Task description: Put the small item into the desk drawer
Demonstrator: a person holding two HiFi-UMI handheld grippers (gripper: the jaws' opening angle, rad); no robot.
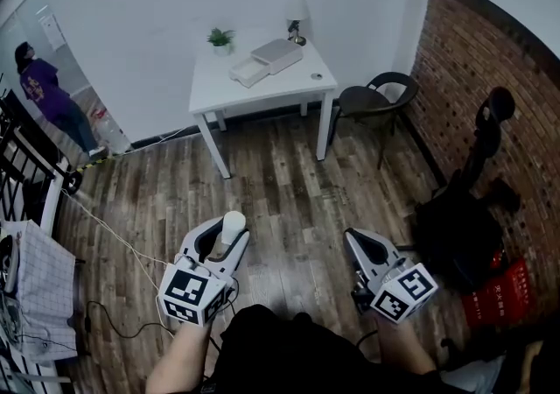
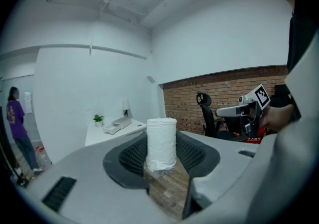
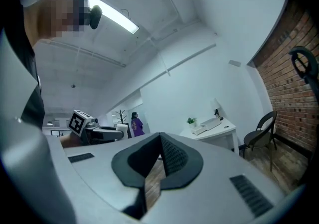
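My left gripper (image 1: 229,233) is shut on a small white cylindrical roll (image 1: 233,228), which stands upright between the dark pads (image 2: 197,154). In the left gripper view the roll (image 2: 161,143) fills the middle. My right gripper (image 1: 360,242) is level with it to the right, its jaws meeting at the tips with nothing held (image 3: 160,139). Far ahead against the wall stands a white desk (image 1: 293,84). A small white drawer unit (image 1: 277,53) sits on it with its drawer (image 1: 248,73) pulled out. Both grippers are over the wood floor, well short of the desk.
A potted plant (image 1: 220,38) and a lamp (image 1: 296,26) share the desk. A black chair (image 1: 378,96) stands right of it, and dark gear (image 1: 468,200) and a red crate (image 1: 492,294) lie along the brick wall. A person (image 1: 48,94) stands far left, beyond a rack (image 1: 26,200) and a floor cable (image 1: 114,239).
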